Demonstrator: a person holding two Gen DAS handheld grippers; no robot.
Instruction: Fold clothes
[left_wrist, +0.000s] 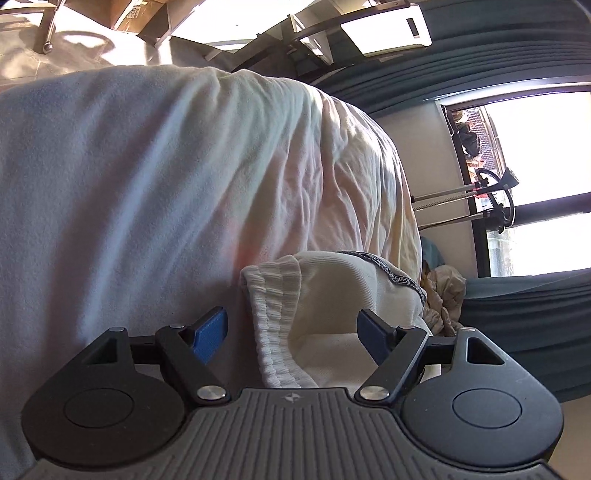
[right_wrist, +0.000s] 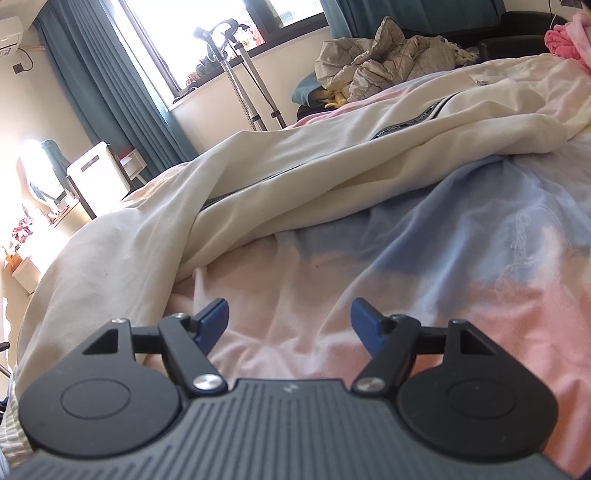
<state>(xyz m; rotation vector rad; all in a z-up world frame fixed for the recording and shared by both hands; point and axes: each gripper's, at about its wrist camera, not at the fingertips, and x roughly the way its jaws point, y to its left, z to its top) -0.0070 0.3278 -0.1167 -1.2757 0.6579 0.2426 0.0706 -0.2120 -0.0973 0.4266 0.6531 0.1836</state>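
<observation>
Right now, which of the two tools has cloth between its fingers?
The left tool: the ribbed cuff of the cream garment lies between its open fingers. The right tool, also open, has only the pink and blue bedsheet ahead.

One word reads clearly — "SIMPLE", in pale letters on the dark woven trim band of the cream garment; the same band's lettering in the right wrist view is too small to read.

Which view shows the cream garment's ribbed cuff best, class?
The left wrist view: the ribbed cuff lies close up between the open left gripper fingers, ribs distinct. The right wrist view shows the cream garment stretched across the bed, but no cuff.
</observation>
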